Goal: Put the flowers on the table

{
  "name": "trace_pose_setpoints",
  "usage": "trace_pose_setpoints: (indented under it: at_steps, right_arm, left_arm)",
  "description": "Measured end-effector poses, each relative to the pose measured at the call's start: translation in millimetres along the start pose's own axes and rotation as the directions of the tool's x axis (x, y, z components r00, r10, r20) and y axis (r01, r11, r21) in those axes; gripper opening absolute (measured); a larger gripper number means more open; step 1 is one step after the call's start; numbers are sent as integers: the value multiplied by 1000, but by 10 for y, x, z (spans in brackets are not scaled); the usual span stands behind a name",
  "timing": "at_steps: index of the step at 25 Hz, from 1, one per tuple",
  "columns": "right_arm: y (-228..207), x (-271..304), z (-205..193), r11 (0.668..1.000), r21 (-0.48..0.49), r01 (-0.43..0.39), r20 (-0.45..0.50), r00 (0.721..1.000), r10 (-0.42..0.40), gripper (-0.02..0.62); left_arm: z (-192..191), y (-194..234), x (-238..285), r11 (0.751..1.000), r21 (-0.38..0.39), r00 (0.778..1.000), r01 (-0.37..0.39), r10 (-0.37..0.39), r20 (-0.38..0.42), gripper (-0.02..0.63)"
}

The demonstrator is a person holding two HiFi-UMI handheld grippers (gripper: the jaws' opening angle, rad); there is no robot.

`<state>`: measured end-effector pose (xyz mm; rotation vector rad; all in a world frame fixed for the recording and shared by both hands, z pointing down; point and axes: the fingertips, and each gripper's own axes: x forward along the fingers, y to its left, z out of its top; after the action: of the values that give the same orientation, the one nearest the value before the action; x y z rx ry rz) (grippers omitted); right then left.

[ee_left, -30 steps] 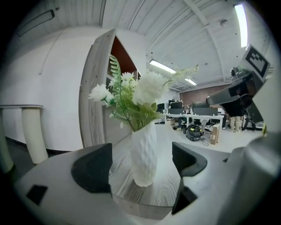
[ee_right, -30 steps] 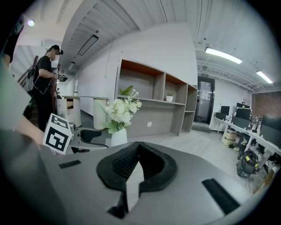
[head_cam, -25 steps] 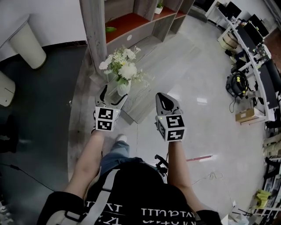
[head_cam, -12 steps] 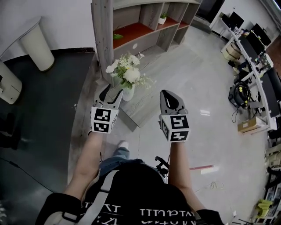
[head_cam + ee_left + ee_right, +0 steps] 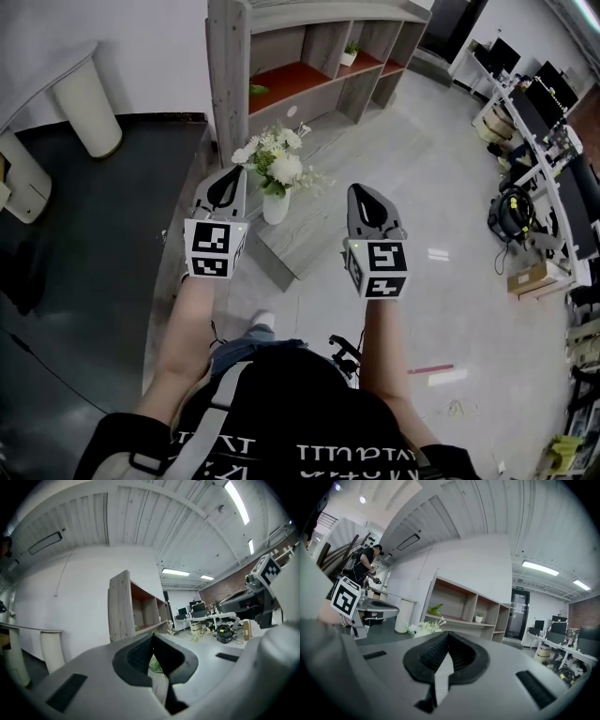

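Flowers [image 5: 277, 161]: in a white vase [image 5: 276, 207] on the low grey platform [image 5: 305, 234], before the shelf unit [image 5: 281, 66].
Left gripper [image 5: 228, 183]: jaws just closed, nothing between.
Right gripper [image 5: 364, 197]: jaws together, empty.
Right gripper view only: person [image 5: 362, 569] left of shelf unit.

Left gripper [image 5: 152, 641]: grey body fills the bottom of the frame. Ribbed black fingers [image 5: 136, 657] have just been closing, tips now touching at centre, nothing pinched. A sliver of green foliage [image 5: 156, 666] shows through the gap below the tips. Behind, centre-left: grey wooden shelf unit with red-brown insides [image 5: 125, 606] against a white wall. White cylindrical stand [image 5: 51, 651] at lower left. Right gripper [image 5: 224, 604] with its square-marker cube at right edge. White office desk with monitors [image 5: 206, 617] at centre right. Ceiling light strips at upper right.
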<state>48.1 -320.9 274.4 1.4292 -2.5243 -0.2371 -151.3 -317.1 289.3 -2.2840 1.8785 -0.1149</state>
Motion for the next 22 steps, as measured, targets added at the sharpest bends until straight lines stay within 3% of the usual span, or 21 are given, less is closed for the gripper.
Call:
trace_pose_setpoints:
  at_steps: [11, 22]
  right_arm:
    - [-167, -78, 324, 998, -11, 59, 87, 994, -58, 15]
    - [-167, -61, 435, 998, -10, 64, 111, 992, -62, 15]
  left_arm:
    - [438, 143, -16, 999, 14, 994, -41, 39, 97, 14]
    - [614, 300, -94, 996, 33, 988, -80, 74, 138, 13]
